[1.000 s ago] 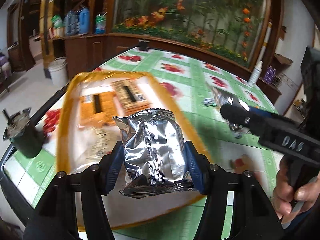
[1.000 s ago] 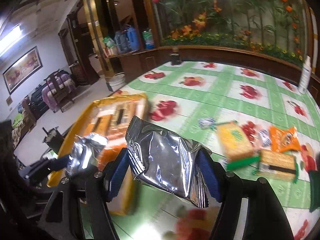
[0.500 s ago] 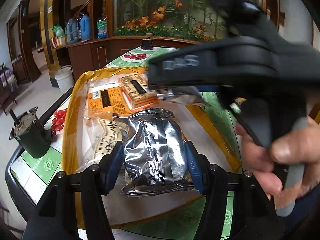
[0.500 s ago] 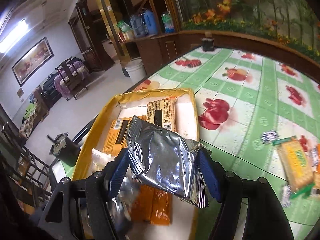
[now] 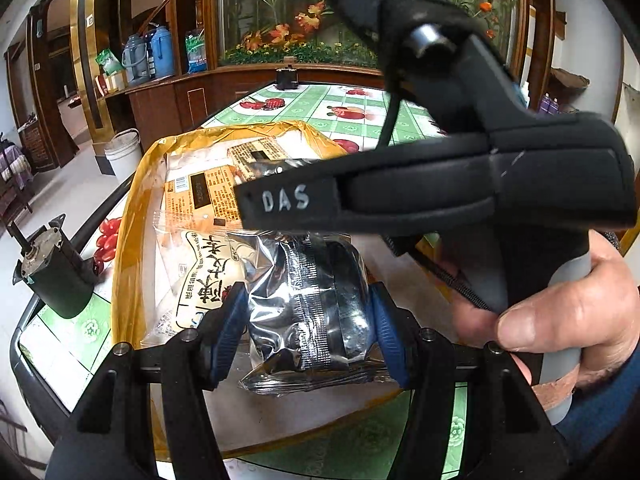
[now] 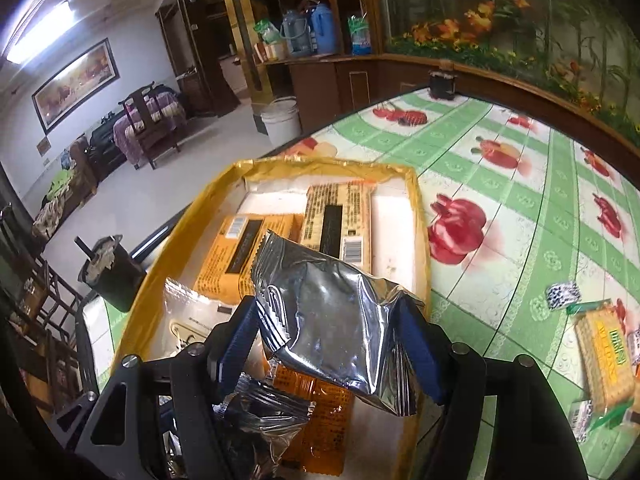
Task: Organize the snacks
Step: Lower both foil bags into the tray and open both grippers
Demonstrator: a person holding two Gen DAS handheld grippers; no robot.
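Both grippers, left (image 5: 308, 316) and right (image 6: 332, 344), pinch silver packets (image 5: 308, 304) above the yellow tray (image 6: 420, 216); crossing there, they risk colliding.

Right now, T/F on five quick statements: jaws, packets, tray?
1. The left gripper grips a silver foil packet. True.
2. The right gripper has empty jaws. False: it clamps a second foil packet.
3. The yellow-rimmed tray already holds orange packets. True.
4. The green-wrapped crackers lie in the tray. False: on the tablecloth.
5. Both held packets hang above the tray. True.
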